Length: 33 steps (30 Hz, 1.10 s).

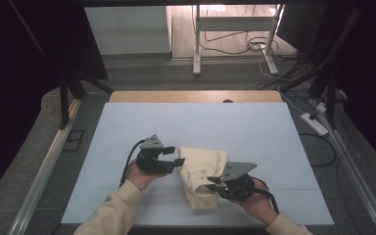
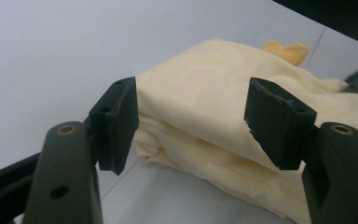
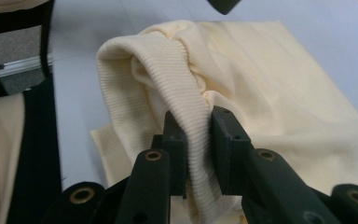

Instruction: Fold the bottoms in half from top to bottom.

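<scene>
Cream knit cloth, a folded garment (image 1: pixel 202 175), lies on the pale blue counter (image 1: pixel 254 132) between the two hands, toward the near edge. The right claw (image 3: pixel 199 140) has its jaws pinched on a ribbed band (image 3: pixel 179 88) of the garment, probably a cuff or hem, with the ribbing bunched up between the pads. The left claw (image 2: pixel 191 123) stands with its jaws apart, one to each side of a folded corner, the pads not pressing on it.

To do this step well, I would keep the right grip deep on the ribbing rather than at its very edge, so the knit cannot slip out when pulled. The left claw should close on the full thickness of the folded corner before either hand lifts, and both should then move together to keep the folds from sliding apart.

In the high view the garment's long axis runs from far left to near right, with the ribbed end nearest the person.
</scene>
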{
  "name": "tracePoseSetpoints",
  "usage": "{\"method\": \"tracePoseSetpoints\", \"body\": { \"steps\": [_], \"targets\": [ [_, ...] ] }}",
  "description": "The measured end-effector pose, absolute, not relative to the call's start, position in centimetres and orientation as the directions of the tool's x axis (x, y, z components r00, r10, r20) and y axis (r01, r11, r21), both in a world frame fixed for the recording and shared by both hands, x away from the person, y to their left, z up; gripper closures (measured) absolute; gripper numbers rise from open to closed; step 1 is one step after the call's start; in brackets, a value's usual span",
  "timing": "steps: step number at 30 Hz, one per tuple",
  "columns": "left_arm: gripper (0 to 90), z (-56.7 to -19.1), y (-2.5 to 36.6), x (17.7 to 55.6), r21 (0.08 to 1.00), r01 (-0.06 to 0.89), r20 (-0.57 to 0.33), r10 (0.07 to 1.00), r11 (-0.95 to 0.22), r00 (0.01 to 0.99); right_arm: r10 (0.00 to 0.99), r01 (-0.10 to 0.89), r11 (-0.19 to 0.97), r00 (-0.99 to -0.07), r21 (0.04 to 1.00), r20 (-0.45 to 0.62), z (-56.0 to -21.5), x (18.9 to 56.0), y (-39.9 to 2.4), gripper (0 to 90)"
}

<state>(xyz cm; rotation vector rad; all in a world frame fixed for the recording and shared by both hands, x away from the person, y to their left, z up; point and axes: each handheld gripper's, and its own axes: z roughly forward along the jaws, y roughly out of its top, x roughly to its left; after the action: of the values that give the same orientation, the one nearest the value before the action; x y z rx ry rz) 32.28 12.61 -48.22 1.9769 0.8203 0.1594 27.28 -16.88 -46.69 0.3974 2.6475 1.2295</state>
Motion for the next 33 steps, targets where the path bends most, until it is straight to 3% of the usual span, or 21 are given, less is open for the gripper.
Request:
{"method": "tracePoseSetpoints", "body": {
  "steps": [12, 15, 19, 24, 28, 33],
  "targets": [
    [35.2, -48.3, 12.7, 32.3, 0.816, 0.483, -0.215, 0.608, -0.319, 0.765, 0.291, 0.2, 0.646, -0.957, 0.737, 0.004, -49.0, 27.0, -16.5, 70.8],
    [34.8, -48.3, 12.7, 32.2, 0.817, 0.481, -0.213, 0.608, -0.319, 0.765, 0.293, 0.203, 0.639, -0.956, 0.742, 0.01, -49.1, 27.0, -16.6, 64.6],
    [34.6, -48.2, 12.9, 32.2, 0.819, 0.481, -0.214, 0.61, -0.313, 0.763, 0.298, 0.213, 0.61, -0.954, 0.763, 0.027, -48.6, 26.9, -16.9, 49.6],
    [34.4, -48.2, 13.0, 32.2, 0.819, 0.483, -0.217, 0.613, -0.31, 0.76, 0.309, 0.219, 0.557, -0.95, 0.801, 0.044, -47.2, 27.0, -17.9, 43.2],
    [34.2, -48.2, 13.1, 32.3, 0.819, 0.485, -0.218, 0.615, -0.306, 0.758, 0.333, 0.239, 0.506, -0.94, 0.829, 0.068, -46.2, 27.5, -18.5, 45.6],
    [34.2, -48.2, 13.1, 32.3, 0.82, 0.484, -0.217, 0.616, -0.306, 0.757, 0.329, 0.268, 0.465, -0.937, 0.844, 0.116, -45.6, 28.6, -18.2, 74.6]
  ]
}}
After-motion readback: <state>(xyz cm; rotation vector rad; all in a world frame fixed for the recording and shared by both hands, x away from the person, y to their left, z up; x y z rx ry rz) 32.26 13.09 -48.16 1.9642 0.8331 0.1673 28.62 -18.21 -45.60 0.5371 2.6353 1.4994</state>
